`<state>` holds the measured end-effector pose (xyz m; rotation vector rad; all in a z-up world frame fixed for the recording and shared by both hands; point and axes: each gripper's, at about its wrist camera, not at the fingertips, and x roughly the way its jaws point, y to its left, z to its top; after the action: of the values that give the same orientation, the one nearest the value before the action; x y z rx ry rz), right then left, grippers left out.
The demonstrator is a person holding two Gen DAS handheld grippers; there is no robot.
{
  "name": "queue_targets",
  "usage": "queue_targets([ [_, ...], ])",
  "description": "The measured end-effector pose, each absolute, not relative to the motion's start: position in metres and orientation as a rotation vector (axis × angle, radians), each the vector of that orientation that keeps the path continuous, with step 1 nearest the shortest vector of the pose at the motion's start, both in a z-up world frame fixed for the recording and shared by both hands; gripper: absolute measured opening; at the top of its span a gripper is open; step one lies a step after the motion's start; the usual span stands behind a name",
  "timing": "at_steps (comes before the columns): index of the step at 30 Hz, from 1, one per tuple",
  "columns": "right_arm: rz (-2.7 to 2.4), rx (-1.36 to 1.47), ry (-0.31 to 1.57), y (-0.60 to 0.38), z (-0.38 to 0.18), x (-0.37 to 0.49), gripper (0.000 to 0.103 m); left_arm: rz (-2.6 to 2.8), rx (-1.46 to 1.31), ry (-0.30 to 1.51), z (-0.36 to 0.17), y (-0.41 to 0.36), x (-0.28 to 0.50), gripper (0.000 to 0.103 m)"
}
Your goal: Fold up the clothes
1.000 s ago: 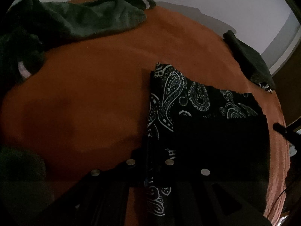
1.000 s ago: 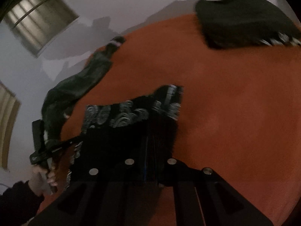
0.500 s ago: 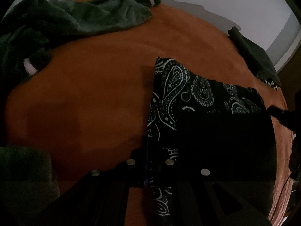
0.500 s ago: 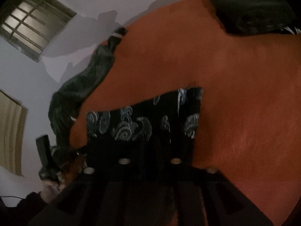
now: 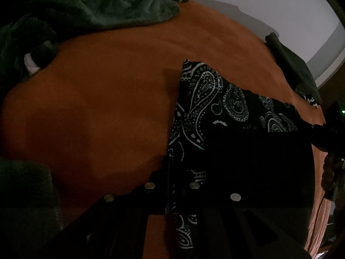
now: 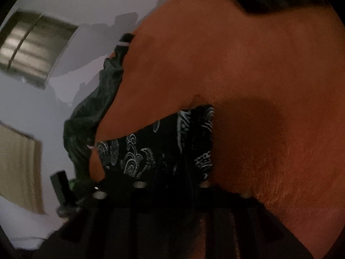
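A black cloth with a white paisley print (image 5: 215, 99) lies folded on the orange bedcover (image 5: 97, 108). My left gripper (image 5: 171, 159) is shut on its near left edge, and the cloth hangs down between the fingers. In the right wrist view the cloth (image 6: 138, 151) runs under my right gripper (image 6: 172, 164). That gripper's jaws stand a little apart and are closing, with the cloth's right end between them. From the left wrist view the right gripper (image 5: 319, 133) shows at the cloth's far right corner, low over the bed.
A crumpled dark green garment (image 5: 107, 6) lies along the bed's far left edge. A dark folded pile (image 5: 289, 64) sits at the far right corner. Beyond the bed are a pale wall and a window (image 6: 36, 49).
My right gripper has sunk toward the bed with the cloth's right end, and its fingers have spread. The left gripper keeps its hold in place.
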<state>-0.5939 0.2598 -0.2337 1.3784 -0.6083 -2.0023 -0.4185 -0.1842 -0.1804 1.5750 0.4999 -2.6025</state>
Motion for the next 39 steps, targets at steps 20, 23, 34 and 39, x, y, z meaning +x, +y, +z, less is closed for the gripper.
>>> queue_targets([
  [20,-2.418,1.329,-0.187,0.250,-0.206,-0.567,0.023,-2.653,1.481,0.303,-0.161,-0.155,-0.425,0.004],
  [23,-2.488,1.247,-0.220,0.263,-0.185,-0.552,0.043,-2.661,1.502,0.353,-0.158,-0.163,-0.420,0.004],
  [34,-2.132,1.254,-0.084,0.223,-0.174,-0.481,0.040,-2.751,1.460,0.199,-0.112,-0.155,-0.394,0.008],
  [39,-2.180,1.324,-0.005,0.220,-0.195,-0.477,0.033,-2.901,1.584,-0.093,-0.107,-0.090,-0.361,0.016],
])
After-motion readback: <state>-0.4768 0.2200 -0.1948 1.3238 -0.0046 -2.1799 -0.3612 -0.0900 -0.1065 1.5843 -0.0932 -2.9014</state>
